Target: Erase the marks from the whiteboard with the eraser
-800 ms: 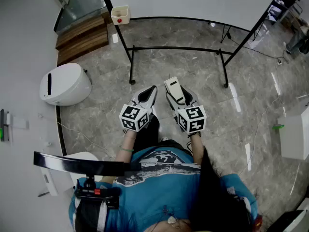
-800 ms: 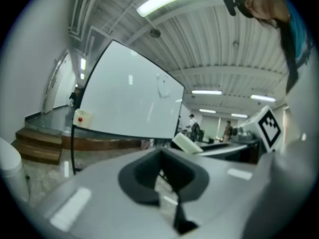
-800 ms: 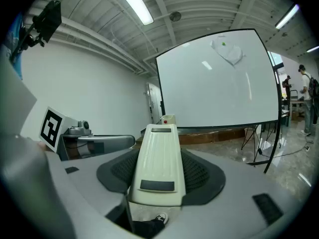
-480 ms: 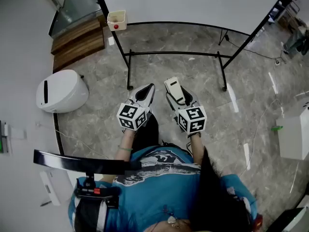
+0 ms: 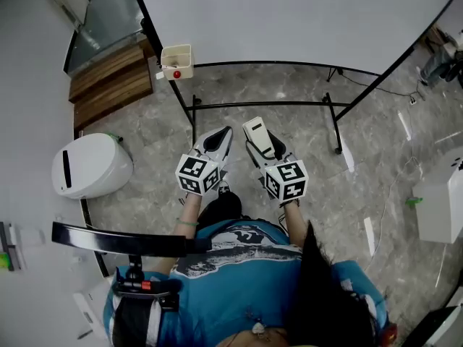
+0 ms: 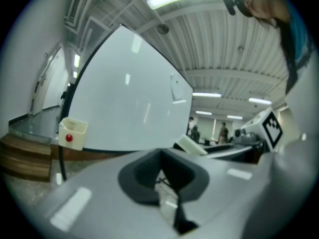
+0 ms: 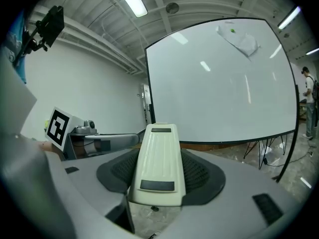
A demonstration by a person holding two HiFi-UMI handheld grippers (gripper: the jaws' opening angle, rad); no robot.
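whiteboard [image 5: 289, 13] looms nearer, right tongs [image 5: 266, 149] clamp the eraser [image 5: 257, 130], left tongs [image 5: 221, 137] shut empty.

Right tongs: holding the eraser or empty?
Holding. Right tongs are shut on the cream eraser, which sits between both pads, pointing toward the whiteboard.

A large white whiteboard on a black tubular stand [image 5: 289, 20] stands ahead of the person on the grey marble floor [image 5: 289, 85]. A faint grey mark [image 7: 239, 41] sits near the board's upper right. Before the board and well apart from it, the left gripper [image 5: 221, 137] lies just left of the right gripper [image 5: 266, 147]. A cream plastic eraser [image 5: 258, 134] sits between the right gripper's jaws, pointing at the board. A small cream box with a red button [image 5: 177, 61] hangs at the board's lower left corner. Further left, brown wooden steps [image 5: 108, 78] lie behind a white rounded bin [image 5: 90, 166].
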